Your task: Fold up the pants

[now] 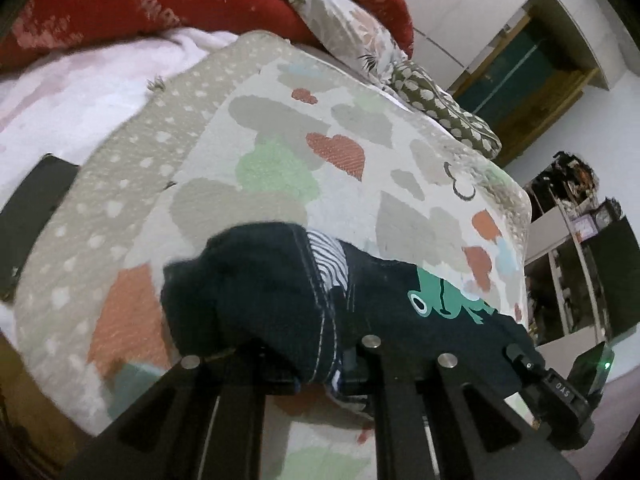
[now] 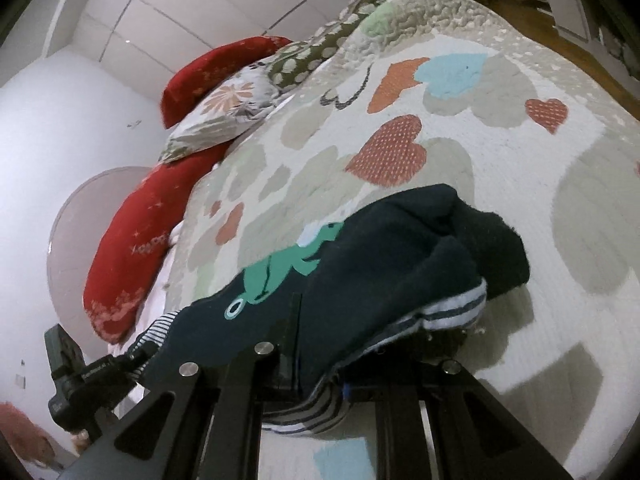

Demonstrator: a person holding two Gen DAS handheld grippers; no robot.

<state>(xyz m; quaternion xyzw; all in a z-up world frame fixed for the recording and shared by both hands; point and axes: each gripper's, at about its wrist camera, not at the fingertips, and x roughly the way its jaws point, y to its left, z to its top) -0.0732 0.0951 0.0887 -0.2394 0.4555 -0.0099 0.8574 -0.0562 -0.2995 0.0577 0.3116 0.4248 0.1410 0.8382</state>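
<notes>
1. On your far left, in the left wrist view, a red pillow (image 1: 132, 0) lies along the top, with pale pink bedding (image 1: 80, 92) under it.
2. Beside that spreads the heart-patterned quilt (image 1: 280, 140), and a floral pillow (image 1: 352, 32) rests at its far edge.
3. Your left gripper (image 1: 320, 380) is clamped on the pants (image 1: 260, 300): the dark navy cloth with white stitching and a striped lining bunches up and drapes over both fingers, so the fingertips themselves are hidden.
4. The pants stretch on to the right, raised off the quilt at the grip, and a green frog print (image 1: 444, 296) shows on the spread part.
5. Further right you can see your other gripper's body at the edge of the pants, and behind it dark shelving (image 1: 580, 260) against the wall.
6. In the right wrist view, your right gripper (image 2: 320, 384) is likewise closed on the pants (image 2: 400, 260), gripping a thick fold with striped lining (image 2: 452, 308) spilling out between the fingers.
7. To its right the quilt (image 2: 500, 160) lies under the garment, reaching to the wooden floor (image 2: 520, 4).
</notes>
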